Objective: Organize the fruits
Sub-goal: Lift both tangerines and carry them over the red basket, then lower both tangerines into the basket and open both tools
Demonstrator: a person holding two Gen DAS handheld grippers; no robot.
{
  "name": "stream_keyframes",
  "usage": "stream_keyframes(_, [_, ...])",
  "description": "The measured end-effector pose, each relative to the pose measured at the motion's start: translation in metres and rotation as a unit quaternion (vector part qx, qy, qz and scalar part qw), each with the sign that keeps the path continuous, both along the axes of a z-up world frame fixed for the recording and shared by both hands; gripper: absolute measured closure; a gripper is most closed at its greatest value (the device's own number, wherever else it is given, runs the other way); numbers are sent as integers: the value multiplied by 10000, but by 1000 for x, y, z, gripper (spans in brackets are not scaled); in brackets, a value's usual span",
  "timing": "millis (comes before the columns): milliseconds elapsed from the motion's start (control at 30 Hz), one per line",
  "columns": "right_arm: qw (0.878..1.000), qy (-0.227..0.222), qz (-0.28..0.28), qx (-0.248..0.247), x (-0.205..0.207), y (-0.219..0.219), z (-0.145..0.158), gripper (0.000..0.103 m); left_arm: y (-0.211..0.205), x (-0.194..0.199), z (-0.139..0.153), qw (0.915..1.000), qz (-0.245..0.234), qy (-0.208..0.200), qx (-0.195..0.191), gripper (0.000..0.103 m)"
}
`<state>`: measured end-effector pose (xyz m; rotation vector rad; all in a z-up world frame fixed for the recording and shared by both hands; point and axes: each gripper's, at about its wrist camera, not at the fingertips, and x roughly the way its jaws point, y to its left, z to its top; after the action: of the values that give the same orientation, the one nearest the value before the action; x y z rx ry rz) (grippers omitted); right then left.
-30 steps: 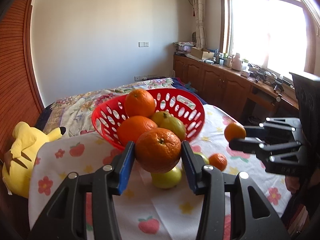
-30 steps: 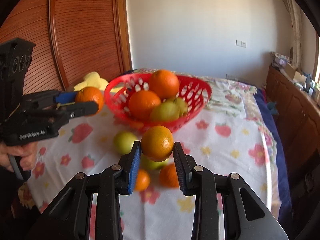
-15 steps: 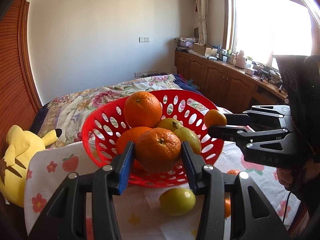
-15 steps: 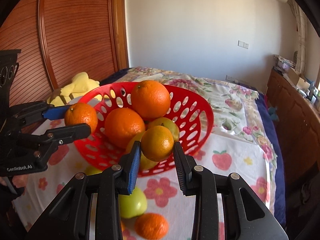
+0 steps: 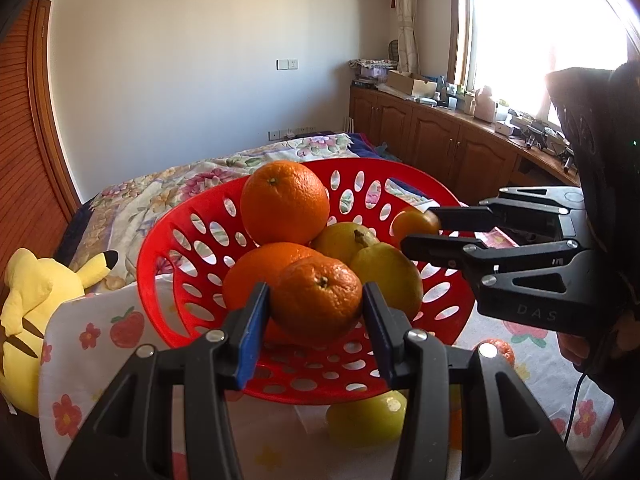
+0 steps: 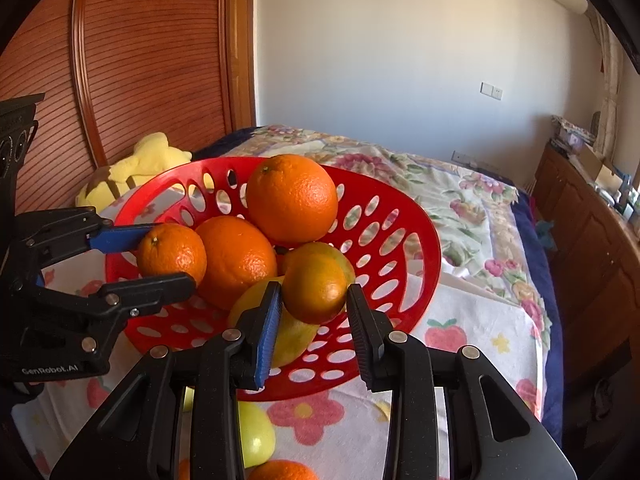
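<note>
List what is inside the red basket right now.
Inside the red basket: a large orange on top, another orange below, and yellow-green pears. Each gripper holds a tangerine over it. Anything beneath the pile is hidden.

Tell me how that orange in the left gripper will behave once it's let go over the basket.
The orange is round, so it will probably roll. The red basket is already heaped, so it may slide off the pile. Its dimpled peel likely grips the pads.
</note>
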<state>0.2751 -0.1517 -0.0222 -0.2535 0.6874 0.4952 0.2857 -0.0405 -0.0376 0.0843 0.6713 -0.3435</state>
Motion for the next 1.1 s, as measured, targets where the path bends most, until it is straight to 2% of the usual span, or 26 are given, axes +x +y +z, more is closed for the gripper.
stream_keyframes(333, [10000,-28,-73,51,-1,-6,1,67,-7,-1,-4,10000,15,26,31,57])
stream_keyframes(767, [9995,-124,-45,304,-29,-18,12,67,-10,-8,-3,10000,45,-14,14,55])
stream_keyframes(1100, [9988,-103,-89,466,-53,-33,15,66,0,-31,9,9998,49,-152,-74,45])
